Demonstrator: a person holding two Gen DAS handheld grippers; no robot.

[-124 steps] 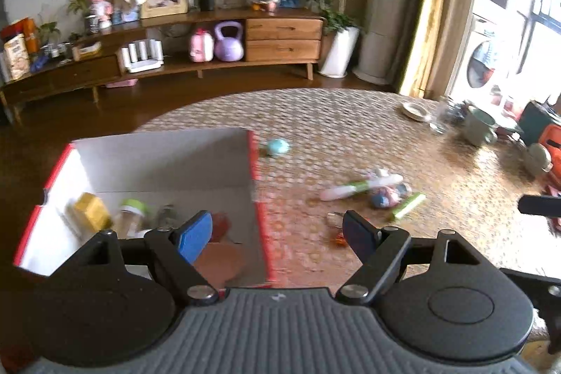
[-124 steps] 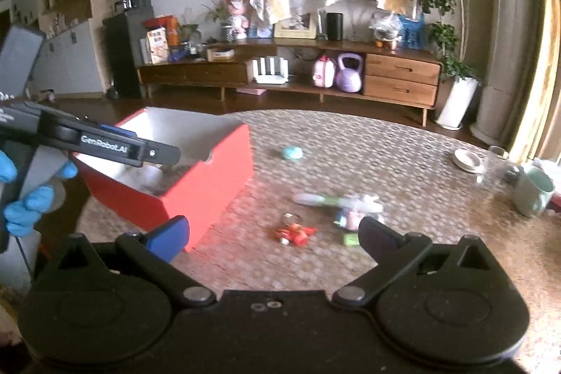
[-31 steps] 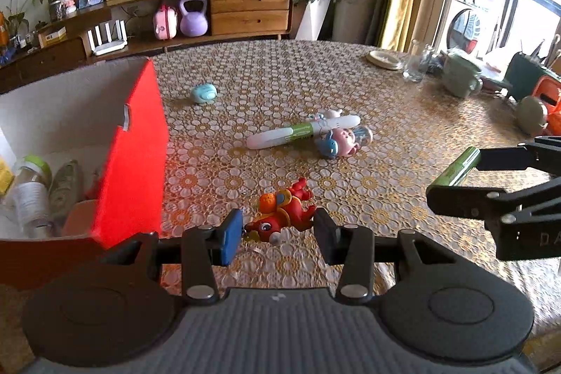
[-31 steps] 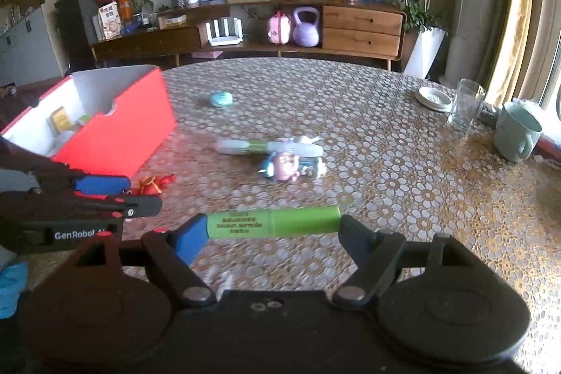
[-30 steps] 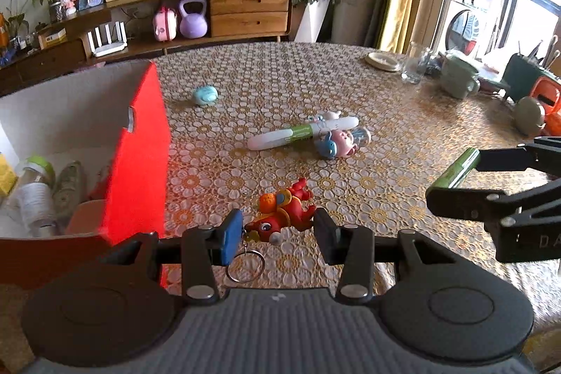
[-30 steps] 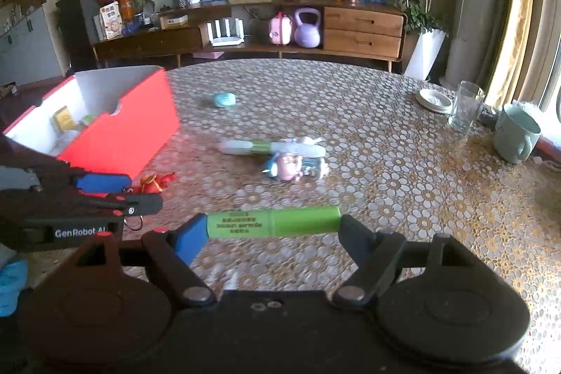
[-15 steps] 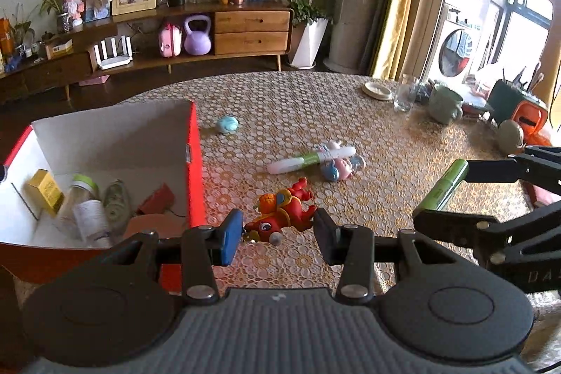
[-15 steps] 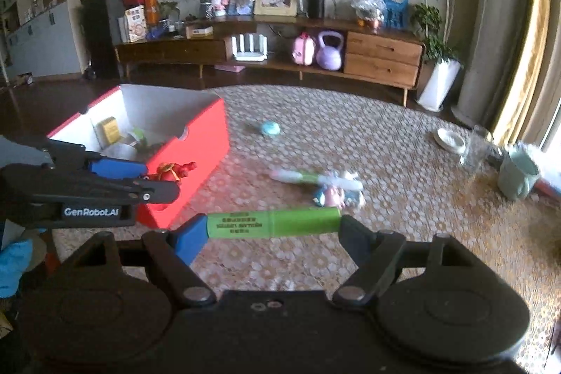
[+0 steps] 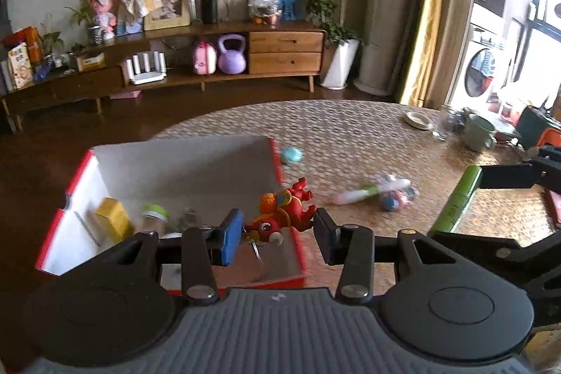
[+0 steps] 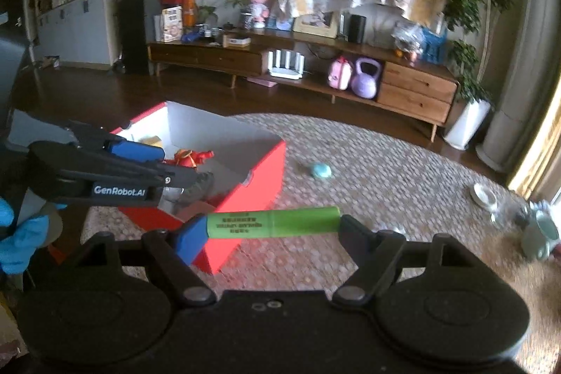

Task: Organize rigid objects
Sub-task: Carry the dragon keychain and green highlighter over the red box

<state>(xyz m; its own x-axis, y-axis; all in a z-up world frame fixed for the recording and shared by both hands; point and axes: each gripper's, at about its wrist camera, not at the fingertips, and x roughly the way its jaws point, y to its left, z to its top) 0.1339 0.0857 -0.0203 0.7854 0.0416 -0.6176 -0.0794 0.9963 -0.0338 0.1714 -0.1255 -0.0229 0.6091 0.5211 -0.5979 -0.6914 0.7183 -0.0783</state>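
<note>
The left tool (image 9: 278,235) pinches a red toy (image 9: 284,211) above the near right corner of the red box (image 9: 175,170), its key ring dangling blurred below; the right tool (image 10: 271,232) clamps a green tube (image 10: 273,221) end to end, level, over the tabletop (image 10: 385,177) just right of the box. Inside the box a yellow block (image 9: 112,219) and a green-capped bottle (image 9: 154,216) are half hidden behind the tool. Only the left view shows the blurred pen (image 9: 368,193) and pink toy (image 9: 394,200) farther out, while both show the blue blob (image 9: 292,155).

Both wrist views high, facing sideboard; share red box (image 9: 277,160) (image 10: 266,170).
</note>
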